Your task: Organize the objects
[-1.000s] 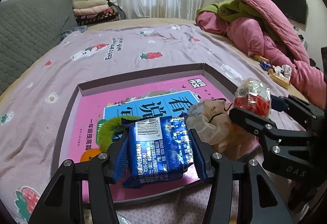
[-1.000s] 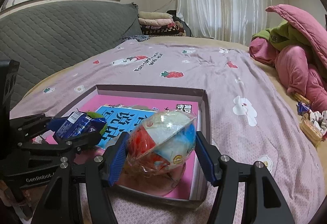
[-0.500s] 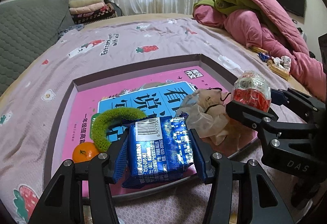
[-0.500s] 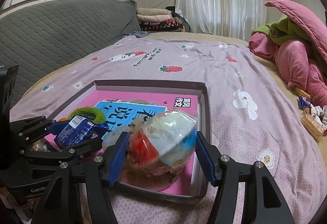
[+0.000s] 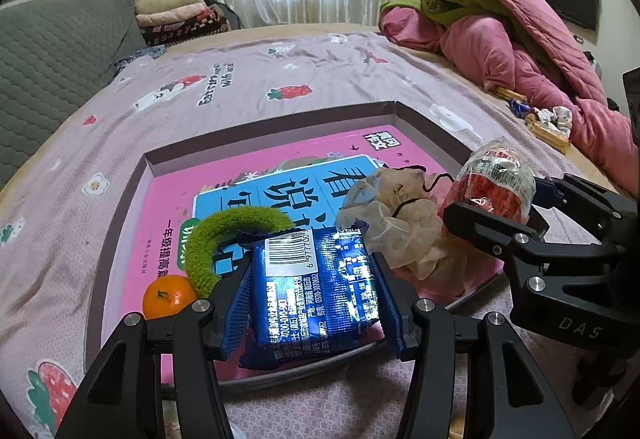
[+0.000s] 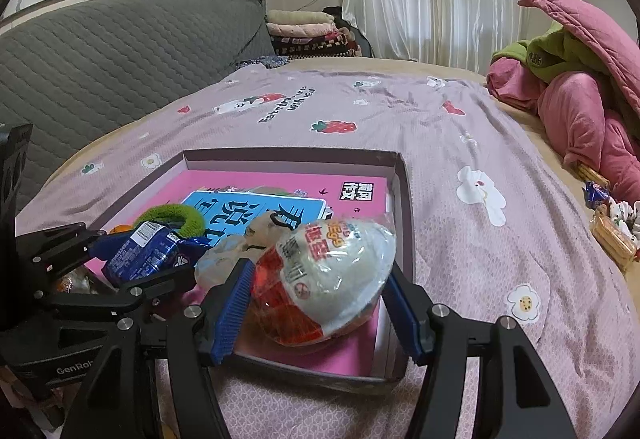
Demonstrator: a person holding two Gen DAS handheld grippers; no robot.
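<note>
Seen from the left wrist, the left gripper point(image 5: 312, 275) is clamped on a blue foil snack packet point(image 5: 314, 289), barcode up, held over the near edge of a shallow cardboard tray point(image 5: 276, 115) that sits on a strawberry-print bedsheet point(image 5: 248, 79). Inside the tray a pink workbook point(image 5: 312, 151) covers the floor; on it lie a green fuzzy hair ring point(image 5: 224, 239) and a tangerine point(image 5: 170, 295) toward the near left corner, and a beige scrunchie point(image 5: 396, 223) toward the near right. The right gripper point(image 5: 496, 195) comes in from the right, closed on a wrapped egg-shaped toy point(image 5: 498, 183). From the right wrist, that gripper point(image 6: 320, 291) holds the red-and-white egg point(image 6: 328, 275) between its blue pads above the tray's near right corner point(image 6: 394, 359), the packet-bearing left gripper point(image 6: 140, 259) beside it on the left. Judging by this, four items are already in the tray and two hang over it unreleased; more snacks point(image 6: 608, 231) near a pink quilt point(image 6: 580, 111) at the bed's right edge may be left.
</note>
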